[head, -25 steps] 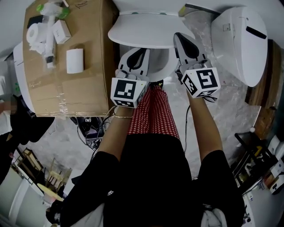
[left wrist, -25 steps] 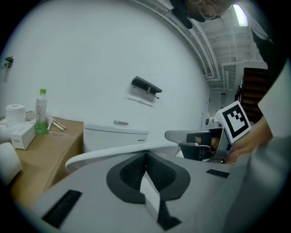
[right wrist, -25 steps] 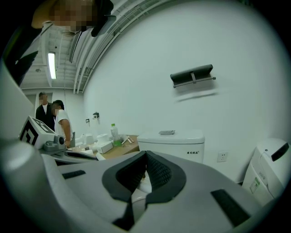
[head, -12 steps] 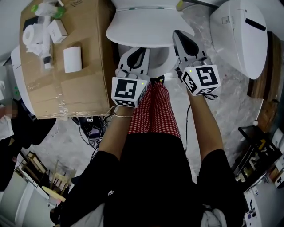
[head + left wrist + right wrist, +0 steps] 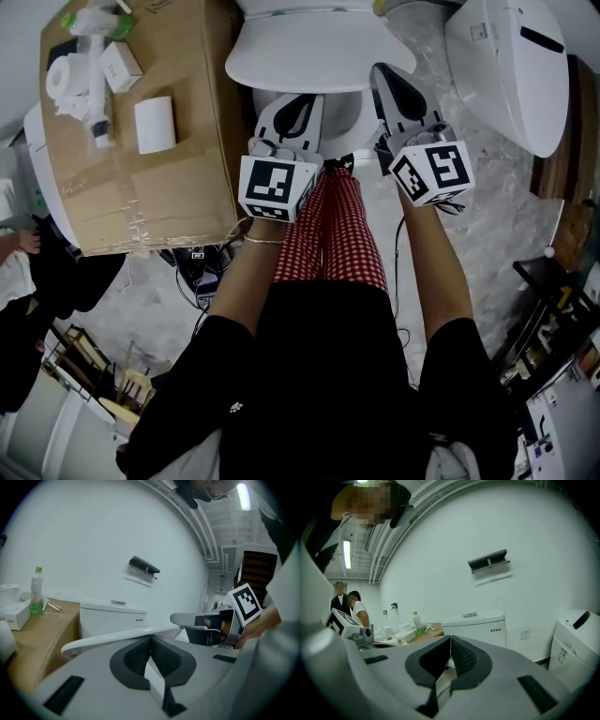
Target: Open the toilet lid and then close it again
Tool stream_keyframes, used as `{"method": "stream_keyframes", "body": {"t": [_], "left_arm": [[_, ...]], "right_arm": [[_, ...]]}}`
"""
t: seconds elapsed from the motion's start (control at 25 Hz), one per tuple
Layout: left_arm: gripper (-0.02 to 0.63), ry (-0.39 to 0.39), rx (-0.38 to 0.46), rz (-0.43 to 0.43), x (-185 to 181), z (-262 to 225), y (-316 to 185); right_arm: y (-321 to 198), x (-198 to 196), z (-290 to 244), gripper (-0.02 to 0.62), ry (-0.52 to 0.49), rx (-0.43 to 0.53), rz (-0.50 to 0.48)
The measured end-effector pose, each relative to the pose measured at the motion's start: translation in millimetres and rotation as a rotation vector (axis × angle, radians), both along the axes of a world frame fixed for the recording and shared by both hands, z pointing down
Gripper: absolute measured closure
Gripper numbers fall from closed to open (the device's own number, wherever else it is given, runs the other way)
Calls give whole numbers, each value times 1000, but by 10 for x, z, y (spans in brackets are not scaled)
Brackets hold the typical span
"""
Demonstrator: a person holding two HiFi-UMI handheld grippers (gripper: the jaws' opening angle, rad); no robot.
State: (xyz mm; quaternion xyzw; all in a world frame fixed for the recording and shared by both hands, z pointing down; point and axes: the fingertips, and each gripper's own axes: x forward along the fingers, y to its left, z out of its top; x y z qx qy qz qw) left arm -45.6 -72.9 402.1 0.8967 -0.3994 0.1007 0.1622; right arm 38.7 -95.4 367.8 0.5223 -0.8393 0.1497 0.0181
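I am holding my left gripper (image 5: 302, 101) and right gripper (image 5: 382, 75) pinched closed and empty, tips at the front rim of the white oval plastic toilet lid (image 5: 319, 52), which is hanging part-raised. The opening seems to be under way, so next I am pushing the rim up and back.

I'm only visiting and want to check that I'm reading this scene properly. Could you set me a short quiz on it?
1. True or false: the left gripper and the right gripper both have their jaws together.
2. What stands on the cardboard box? A) a green-capped bottle B) a kettle C) a shoe
3. Fill in: the toilet lid is coloured ___.
Key: 1 true; 2 A; 3 white.
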Motion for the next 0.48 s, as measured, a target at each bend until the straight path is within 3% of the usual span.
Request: {"method": "stream_keyframes", "body": {"t": [0.48], "left_arm": [[601,14,-28,10,23,93,137]], "right_arm": [[347,-29,74,575,4,-27,-3]]}}
